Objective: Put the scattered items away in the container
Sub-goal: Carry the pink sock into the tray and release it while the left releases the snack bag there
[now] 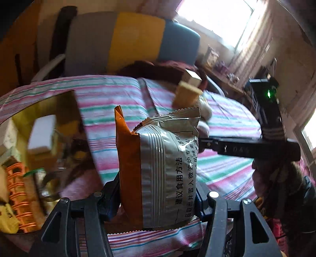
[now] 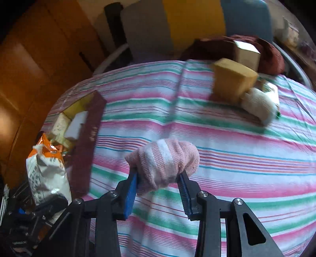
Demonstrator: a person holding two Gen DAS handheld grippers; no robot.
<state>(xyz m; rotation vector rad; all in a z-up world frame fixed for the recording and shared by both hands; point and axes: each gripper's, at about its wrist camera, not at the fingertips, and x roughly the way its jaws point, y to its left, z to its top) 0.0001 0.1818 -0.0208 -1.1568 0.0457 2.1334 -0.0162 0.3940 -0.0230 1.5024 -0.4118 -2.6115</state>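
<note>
Left claw (image 1: 158, 195): clamped on the lower part of a silver-and-orange snack packet (image 1: 160, 158), held upright, printed side to the camera, above the striped bedsheet (image 1: 110, 102).

Right claw (image 2: 158, 189): blue pads pressed against a rolled pink-and-white sock (image 2: 165, 160), gripping it just over the sheet.

Container (image 1: 49, 126): open box with a gold lining and dark red outer wall, at the left edge of the bed beside the packet. Contents: a white block (image 1: 42, 132), an orange wire-bound item (image 1: 19, 195) and a yellow piece, all blurred.

Middle of the bed: bare striped sheet.

Far right corner of the bed: yellow-brown sponge block (image 2: 233, 81); a pale rolled cloth (image 2: 258, 104) touching its right side; a cardboard box (image 2: 246, 53) just behind the block, against a dark red heap of fabric (image 2: 270, 55).

Beyond the bed: chair back in grey, yellow and blue panels (image 1: 122, 41); bright window (image 1: 217, 17).
</note>
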